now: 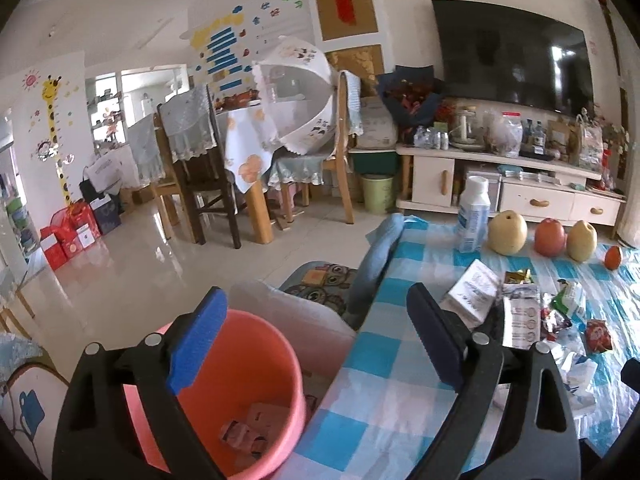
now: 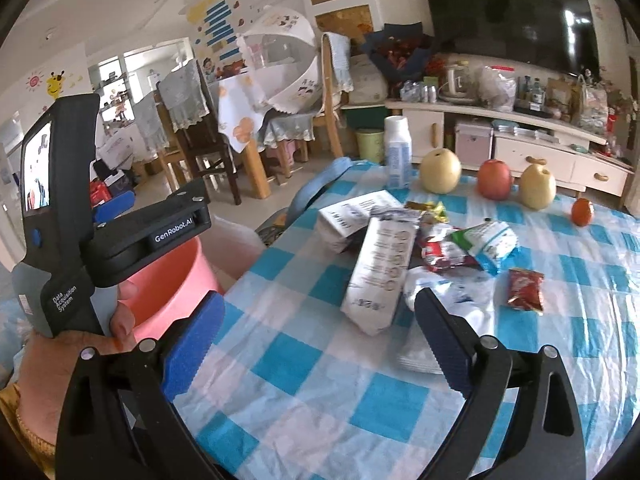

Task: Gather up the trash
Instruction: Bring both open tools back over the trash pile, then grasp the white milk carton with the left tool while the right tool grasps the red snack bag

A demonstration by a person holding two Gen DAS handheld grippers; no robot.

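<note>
A pink bin (image 1: 248,384) stands off the table's left edge with a few pieces of trash (image 1: 248,432) in its bottom; it also shows in the right wrist view (image 2: 168,280). My left gripper (image 1: 316,344) is open and empty above the bin's rim. A pile of trash lies on the blue checked tablecloth (image 2: 304,368): a white carton (image 2: 380,276), a white box (image 2: 352,216), a red wrapper (image 2: 525,289), a green-blue packet (image 2: 490,242), crumpled white plastic (image 2: 464,300). My right gripper (image 2: 320,340) is open and empty just short of the carton.
A white bottle (image 2: 397,152), two pears (image 2: 440,170), an apple (image 2: 495,179) and a small orange fruit (image 2: 582,212) stand along the table's far side. The left hand-held unit (image 2: 64,216) is at the left. Chairs, a dining table and a TV cabinet stand beyond.
</note>
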